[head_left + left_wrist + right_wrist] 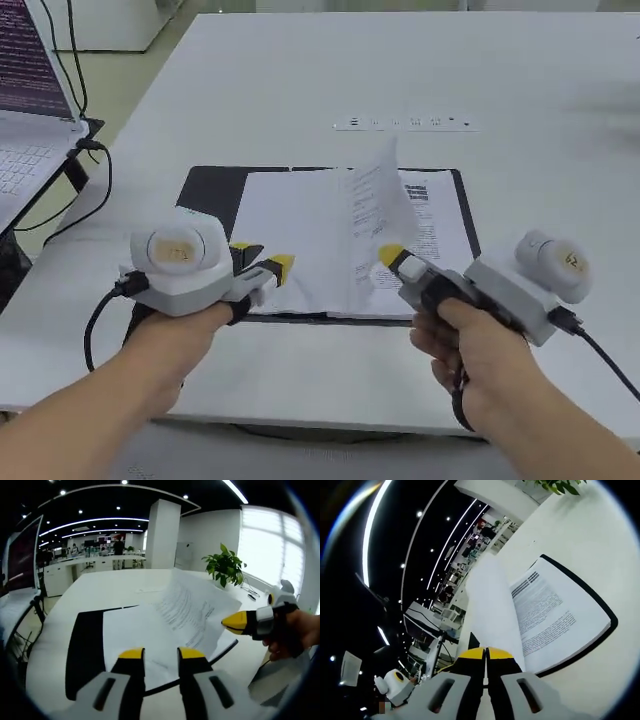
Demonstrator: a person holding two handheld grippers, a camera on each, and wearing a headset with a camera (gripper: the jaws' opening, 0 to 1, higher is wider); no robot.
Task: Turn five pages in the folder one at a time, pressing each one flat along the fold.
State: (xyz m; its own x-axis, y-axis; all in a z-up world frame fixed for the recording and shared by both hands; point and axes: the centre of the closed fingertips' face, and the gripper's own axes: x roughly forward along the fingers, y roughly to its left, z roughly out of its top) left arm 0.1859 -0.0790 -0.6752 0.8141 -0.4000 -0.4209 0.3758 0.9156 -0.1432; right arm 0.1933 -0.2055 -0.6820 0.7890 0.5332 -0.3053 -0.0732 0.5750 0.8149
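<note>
**Q:** Where is the folder, and what is each hand-held gripper doing?

**A:** The folder (pixel 208 195) lies open on the counter (pixel 300 80). The right hand-held gripper (pixel 392 258) has its jaws pressed together on the lower edge of one page (pixel 378 200), which stands lifted over the fold and curls. The left hand-held gripper (pixel 264 257) hovers over the near edge of the folder's left half, with its jaws spread and nothing between them.

**Q:** What can go wrong from here?

**A:** Three faults are likely.
- **Tearing:** A pull toward the person, rather than across the fold, can tear the page at the binding.
- **Miscount:** A pinch that caught two sheets would turn both and spoil the count. The views do not settle how many sheets are held.
- **Early release:** Letting go before the left hand-held gripper presses along the fold would let the page spring back or crease.
</note>
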